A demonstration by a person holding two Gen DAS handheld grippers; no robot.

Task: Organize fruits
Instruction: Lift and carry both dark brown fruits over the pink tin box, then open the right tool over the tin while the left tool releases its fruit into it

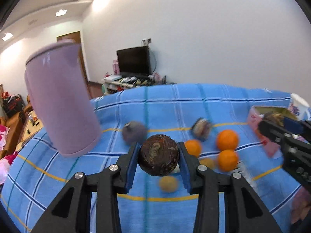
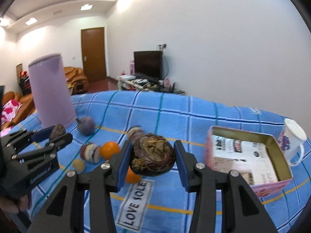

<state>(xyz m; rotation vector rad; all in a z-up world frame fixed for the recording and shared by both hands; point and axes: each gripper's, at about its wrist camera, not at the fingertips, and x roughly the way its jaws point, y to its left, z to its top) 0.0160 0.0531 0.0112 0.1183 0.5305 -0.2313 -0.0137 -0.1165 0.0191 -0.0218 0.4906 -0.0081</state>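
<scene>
Blue checked cloth [image 1: 175, 104] covers the bench in a living room with white walls, a dark television and a brown door behind.

Left wrist view: we see the left gripper [image 1: 159, 155] with its jaws clamped on a dark brown round fruit [image 1: 158, 154], held clear above the cloth. Below and beyond it lie three oranges [image 1: 227, 139], a small yellow fruit [image 1: 168, 183], a greyish purple fruit [image 1: 134, 133] and a mottled one [image 1: 202, 129]. A lilac cylinder [image 1: 62, 104] stands at left. At right, the right gripper [image 1: 276, 120] shows edge-on before a pink box [image 1: 256, 116].

Right wrist view: we see the right gripper [image 2: 151, 155] with its jaws clamped on a dark, wrinkled fruit [image 2: 152, 156], likewise off the cloth. The open pink box [image 2: 272, 136], lined with printed paper, sits just to the right, a white mug [image 2: 293, 139] beside it. The left gripper [image 2: 58, 134] appears at left with its own fruit.

We judge the step in hand to be carrying: both fruits are picked, neither is placed. The next move calls for bringing each over its receptacle, probably the box, and lowering before release; which receptacle takes which fruit we cannot tell.
</scene>
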